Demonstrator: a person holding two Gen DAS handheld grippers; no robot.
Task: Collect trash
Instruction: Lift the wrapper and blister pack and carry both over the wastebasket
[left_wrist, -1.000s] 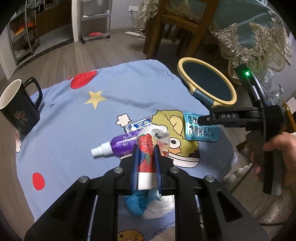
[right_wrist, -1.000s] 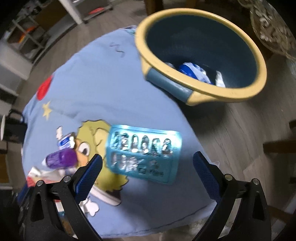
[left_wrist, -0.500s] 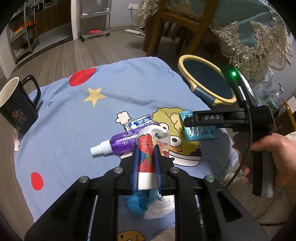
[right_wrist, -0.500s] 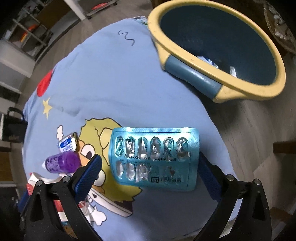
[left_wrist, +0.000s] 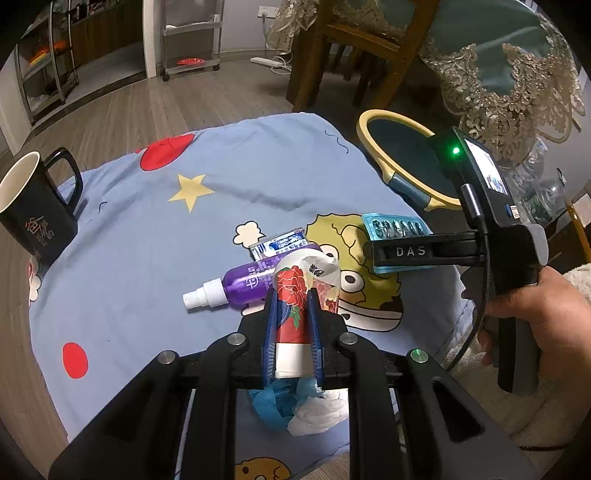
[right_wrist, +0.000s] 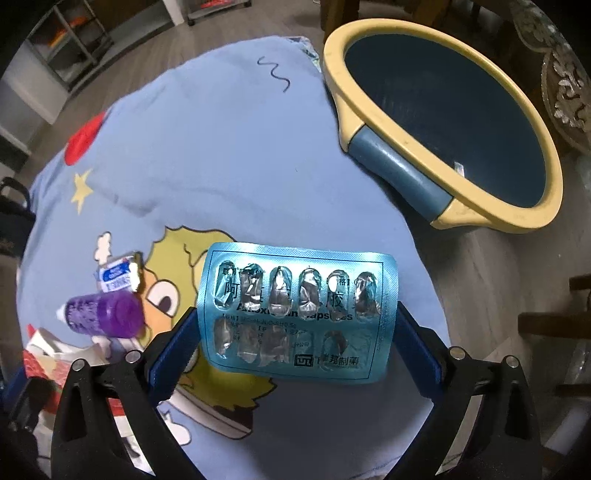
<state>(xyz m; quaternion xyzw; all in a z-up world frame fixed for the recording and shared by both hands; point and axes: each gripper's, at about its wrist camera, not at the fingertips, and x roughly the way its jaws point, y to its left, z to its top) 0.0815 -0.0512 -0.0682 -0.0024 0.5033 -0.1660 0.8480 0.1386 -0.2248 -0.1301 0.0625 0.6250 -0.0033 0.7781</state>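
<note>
Blister pack (right_wrist: 299, 314) of teal foil, emptied, lies on the blue cartoon cloth (right_wrist: 221, 155), near the yellow-rimmed blue basin (right_wrist: 439, 122). Right gripper (right_wrist: 295, 339) straddles it, jaws apart, pads not pressing. Judged light, thin, springy, crushable: pinch its short edges. Left gripper (left_wrist: 293, 332) is clamped on a red-flowered tube (left_wrist: 291, 302).

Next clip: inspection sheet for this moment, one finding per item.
Surface: blue cartoon cloth over a low table.
Job's things: blister pack, emptied; toothpaste tube; purple spray bottle; small sachet; crumpled tissue; yellow-rimmed bin beside the table.
Clutter: black mug.
Grippers: left tongs clamp the tube; right tongs open, straddling the pack.
Cables: black lead on the right tool.
Surroundings: wood floor, chair, lace tablecloth, shelves.
</note>
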